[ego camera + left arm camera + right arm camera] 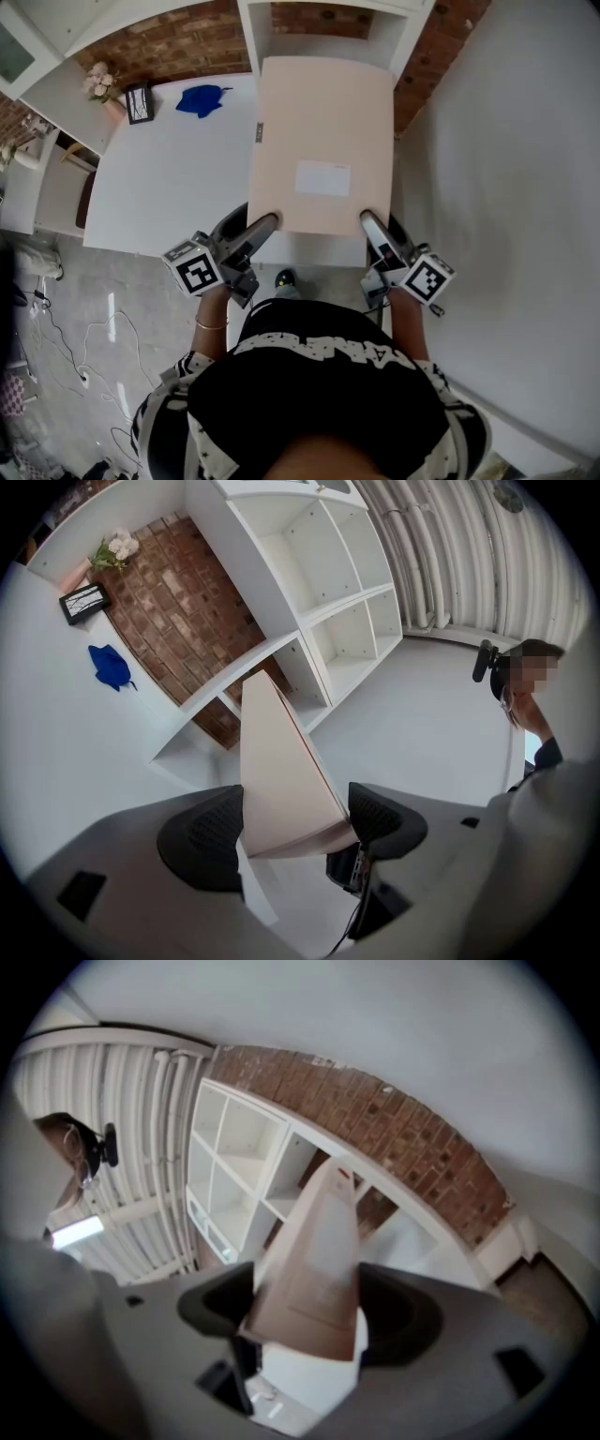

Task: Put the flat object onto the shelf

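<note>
Now left gripper (264, 225) and right gripper (369, 223) each clamping near corner of flat cardboard box (323, 131), holding it level, likely for sliding into white shelf (255, 33) opening

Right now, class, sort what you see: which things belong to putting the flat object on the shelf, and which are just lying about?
Part of the job: flat box, clamped by left gripper and right gripper; white shelf.
Just lying about: blue cloth, picture frame, flowers, white table.
</note>
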Demonstrator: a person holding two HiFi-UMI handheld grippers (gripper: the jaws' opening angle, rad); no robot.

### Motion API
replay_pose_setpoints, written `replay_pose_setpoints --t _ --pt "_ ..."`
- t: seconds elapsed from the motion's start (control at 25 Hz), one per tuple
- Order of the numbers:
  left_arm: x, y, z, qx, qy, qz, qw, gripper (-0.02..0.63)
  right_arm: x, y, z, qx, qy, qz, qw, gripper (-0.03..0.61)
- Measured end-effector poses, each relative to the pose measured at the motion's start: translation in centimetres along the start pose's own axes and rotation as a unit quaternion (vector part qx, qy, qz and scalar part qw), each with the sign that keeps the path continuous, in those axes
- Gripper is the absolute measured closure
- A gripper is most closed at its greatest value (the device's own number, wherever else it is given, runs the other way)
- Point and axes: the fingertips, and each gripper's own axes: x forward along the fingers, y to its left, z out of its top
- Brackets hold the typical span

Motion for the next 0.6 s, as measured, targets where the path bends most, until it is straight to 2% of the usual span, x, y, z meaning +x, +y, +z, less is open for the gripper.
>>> replay_pose_setpoints --t 0.28,0.48,0.6 --pt "-0.2 0.7 1.4 0.008 0.013 -0.012 0.9998 0.252 1.0 0.6 -0.6 -0.007 0.014 -0.013 1.0 0.219" --pt "0.3 3.9 2.7 0.001 0.009 -0.015 0.9998 0.252 4.3 -0.6 -0.8 -0.013 0.012 -0.012 1.0 0.219" --pt "0.1 3.4 2.5 -0.002 0.01 -0.015 0.9998 0.252 3.8 -0.2 -0.7 -0.013 0.012 -0.015 1.0 0.219"
